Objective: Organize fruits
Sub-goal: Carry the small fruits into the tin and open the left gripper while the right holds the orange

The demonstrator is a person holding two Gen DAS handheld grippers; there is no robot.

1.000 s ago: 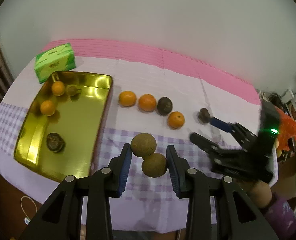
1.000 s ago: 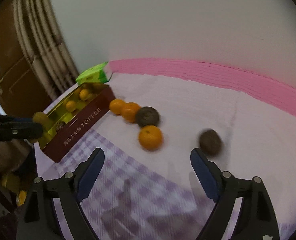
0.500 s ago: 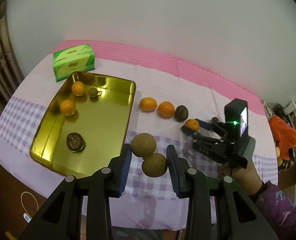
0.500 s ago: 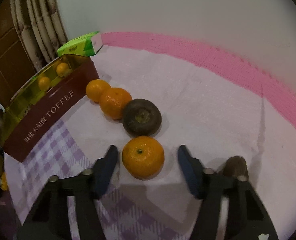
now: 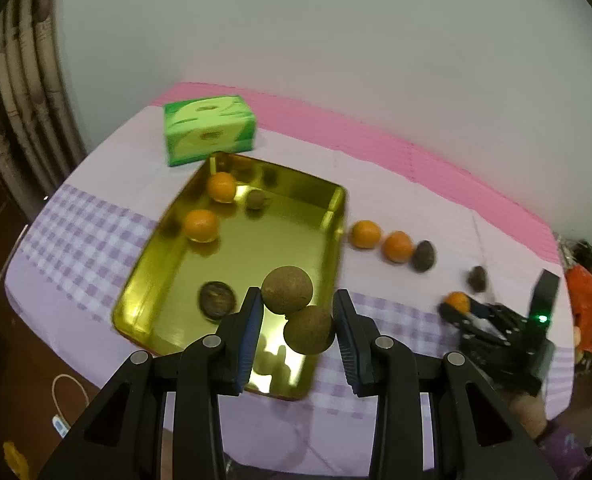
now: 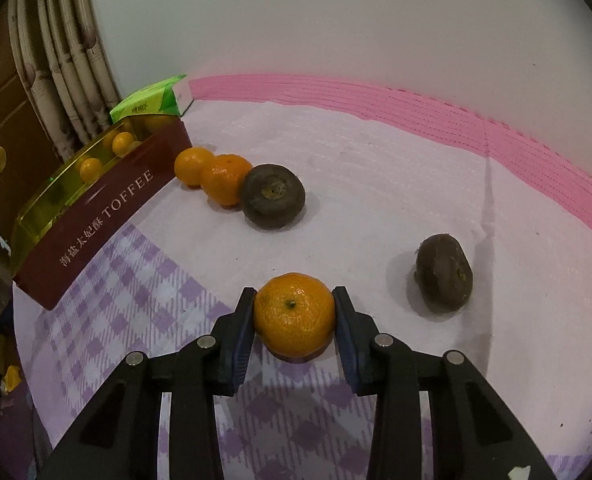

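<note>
Fingers (image 6: 244, 328) on our right gripper (image 6: 294, 320) just squeezed onto the mandarin (image 6: 294, 316); our left gripper (image 5: 296, 330) holds two brown fruits (image 5: 297, 308) above the gold tray (image 5: 335, 208).

Motion-blurred, left wrist view: green rectangular tissue box (image 5: 210, 130), upper left; black right gripper (image 5: 461, 312), lower right. Gold metal tray (image 6: 48, 196), right wrist view, left edge: interior mostly hidden behind its maroon wall.

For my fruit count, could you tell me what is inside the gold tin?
The gold tin holds two oranges, a small brown fruit and a dark fruit; the held fruit covers part.
</note>
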